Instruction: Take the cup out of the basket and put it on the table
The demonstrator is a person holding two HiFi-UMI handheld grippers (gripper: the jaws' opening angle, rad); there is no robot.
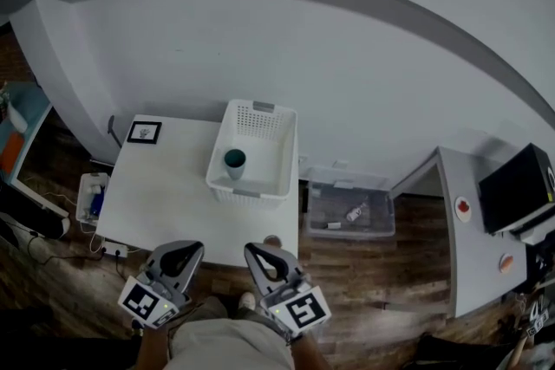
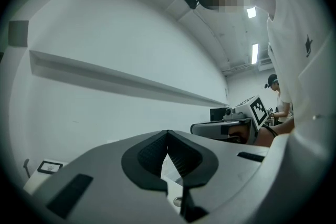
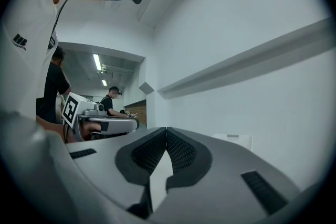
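A dark teal cup (image 1: 235, 160) stands upright inside the white slatted basket (image 1: 264, 121), which sits at the back right of the white table (image 1: 165, 195). Both grippers hang in front of the table's near edge, well short of the basket. My left gripper (image 1: 191, 249) (image 2: 168, 132) has its jaws together with nothing between them. My right gripper (image 1: 252, 249) (image 3: 166, 129) is likewise shut and empty. The right gripper view shows the basket's rim (image 3: 233, 137) past the jaws. Each gripper view also shows the other gripper off to the side.
A small framed picture (image 1: 144, 133) lies at the table's back left corner. A clear plastic bin (image 1: 349, 208) stands on the wood floor right of the table. A grey desk with a black monitor (image 1: 516, 186) is further right. People work in the background.
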